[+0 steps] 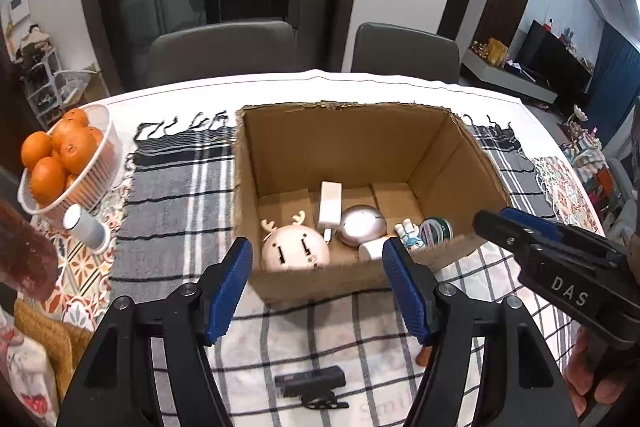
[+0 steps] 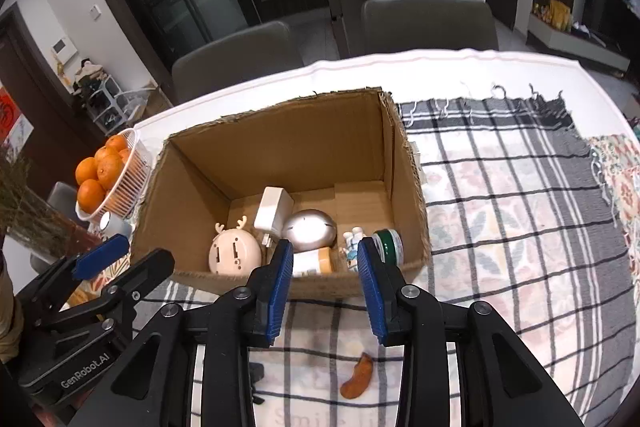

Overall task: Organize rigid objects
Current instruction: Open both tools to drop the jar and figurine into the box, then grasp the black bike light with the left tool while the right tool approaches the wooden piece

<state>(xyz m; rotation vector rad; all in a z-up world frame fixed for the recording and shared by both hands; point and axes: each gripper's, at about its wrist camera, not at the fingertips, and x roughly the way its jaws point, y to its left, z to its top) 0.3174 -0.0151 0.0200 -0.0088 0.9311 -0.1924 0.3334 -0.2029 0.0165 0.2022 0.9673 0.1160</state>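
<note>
Left gripper [image 1: 316, 283]: fingers spread, nothing between them – pointing down over the box's near wall.
Black gadget [image 1: 310, 381]: lower middle of the left wrist view, on the cloth below the spread fingers, long axis running left-right, so probably crossways to the grip.
Cardboard box [image 1: 360, 115]: centre frame, open top, already holding a deer-face toy [image 1: 294, 247], white charger [image 1: 330, 205], silver mouse [image 1: 360, 225] and green-lidded jar [image 1: 436, 227].
Orange scrap [image 2: 357, 377]: lower middle of the right wrist view – nearer the right side.
Right gripper [image 2: 324, 287]: narrowly parted, empty.
Surface: plaid cloth [image 2: 500, 207] over a white table; oranges basket [image 1: 96, 155] far left.
Room: grey chairs [image 1: 406, 51], dark glass doors behind.
</note>
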